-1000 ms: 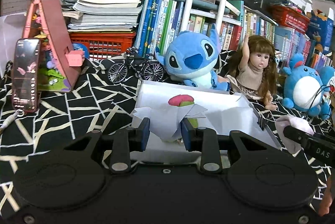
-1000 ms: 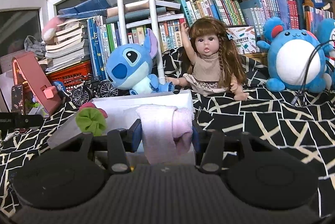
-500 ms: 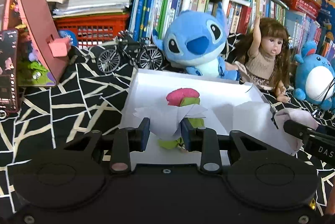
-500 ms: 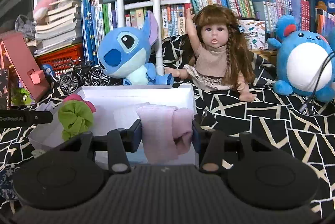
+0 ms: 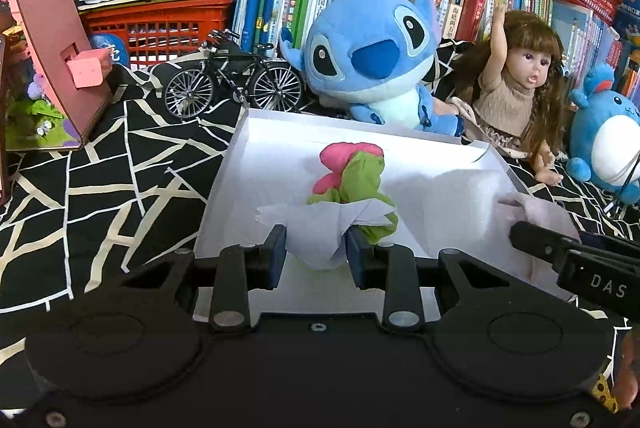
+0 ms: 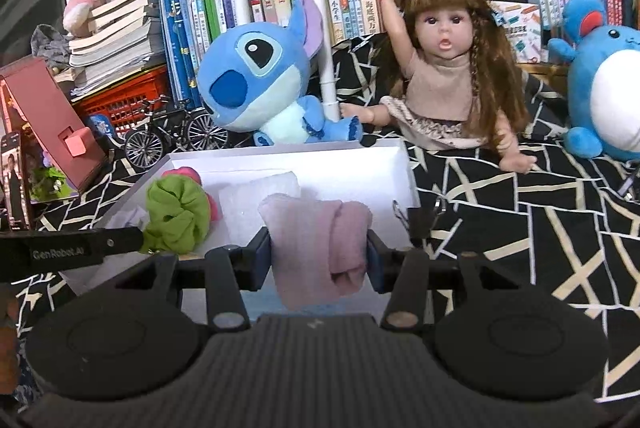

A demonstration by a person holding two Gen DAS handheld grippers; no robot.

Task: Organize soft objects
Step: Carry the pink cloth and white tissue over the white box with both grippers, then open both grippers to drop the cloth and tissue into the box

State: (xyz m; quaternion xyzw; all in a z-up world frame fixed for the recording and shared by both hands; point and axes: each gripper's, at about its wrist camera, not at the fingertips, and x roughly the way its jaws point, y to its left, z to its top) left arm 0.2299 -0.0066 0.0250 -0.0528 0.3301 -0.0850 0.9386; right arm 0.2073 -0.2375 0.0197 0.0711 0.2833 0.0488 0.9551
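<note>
We see the left gripper [image 5: 316, 252] with its jaws drawn in on a crumpled white tissue [image 5: 320, 228], pinched between the pads and hanging over the near edge of the white box [image 5: 256, 163]. Just beyond the tissue, inside the box toward its middle, lie a green scrunchie [image 5: 362, 179] and a pink scrunchie [image 5: 340, 155], touching each other.

The right gripper [image 6: 318, 260] is closed partway on a folded pink cloth [image 6: 320, 240], which fills the gap between its pads and droops below them, over the box's near right corner. A white foam pad [image 6: 260, 193] lies in the box just behind the cloth. A binder clip [image 6: 420, 218] sits at the box's right edge.

Behind the far edge of the box sit a blue plush [image 5: 372, 59] and a doll [image 5: 516, 83], on the black patterned cloth [image 5: 100, 167].
</note>
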